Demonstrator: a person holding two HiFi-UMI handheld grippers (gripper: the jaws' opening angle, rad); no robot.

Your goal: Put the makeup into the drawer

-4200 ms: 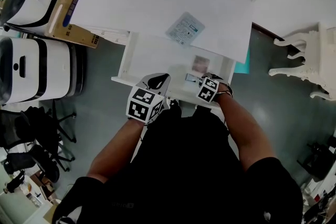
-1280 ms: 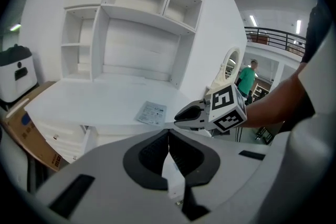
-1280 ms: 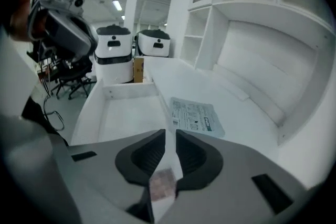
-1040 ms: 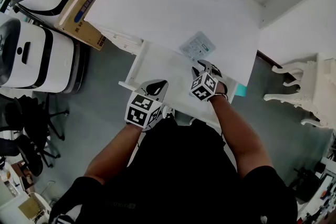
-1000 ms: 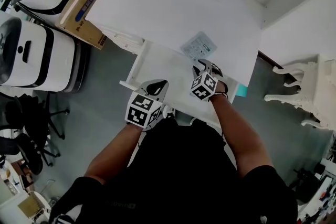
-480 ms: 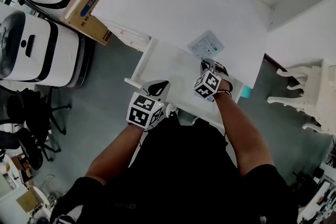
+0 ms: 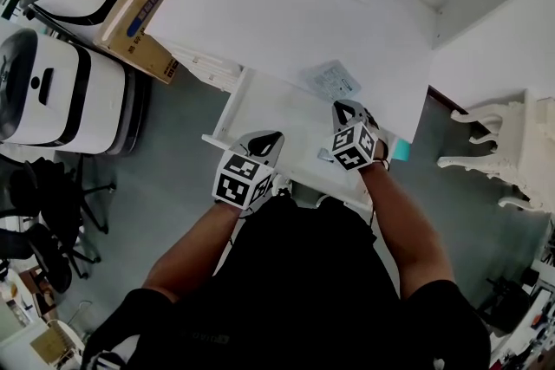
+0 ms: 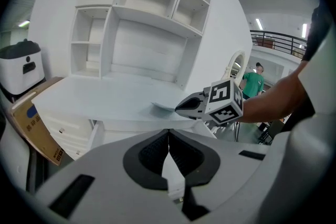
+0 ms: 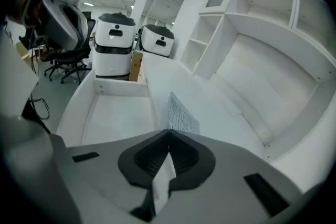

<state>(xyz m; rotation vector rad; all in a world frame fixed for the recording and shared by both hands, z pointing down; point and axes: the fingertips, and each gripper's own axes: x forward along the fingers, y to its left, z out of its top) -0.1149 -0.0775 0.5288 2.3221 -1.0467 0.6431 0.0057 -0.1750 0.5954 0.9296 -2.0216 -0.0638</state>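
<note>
The makeup is a flat pale packet (image 7: pixel 332 81) with printed text, at the front edge of the white desk top (image 7: pixel 286 22). My right gripper (image 7: pixel 344 108) has it by its near edge, and the jaws are closing the last bit with the packet between the pads. In the right gripper view the packet (image 9: pixel 182 113) stands on edge, up out of the right gripper (image 9: pixel 168 140). The open drawer (image 7: pixel 277 121) lies below the desk's front edge, left of the packet. My left gripper (image 7: pixel 264 139) hangs over the drawer's near rim, shut on nothing (image 8: pixel 168 140).
A cardboard box (image 7: pixel 143 0) and two white machines (image 7: pixel 52 91) stand left of the desk. A white carved chair (image 7: pixel 512 152) is at the right. White shelves (image 8: pixel 142 23) rise behind the desk top. A person in green (image 8: pixel 255 81) stands far off.
My right gripper's jaws have closed on the packet's near edge and raised it off the desk top. The left gripper has stayed where it was.
</note>
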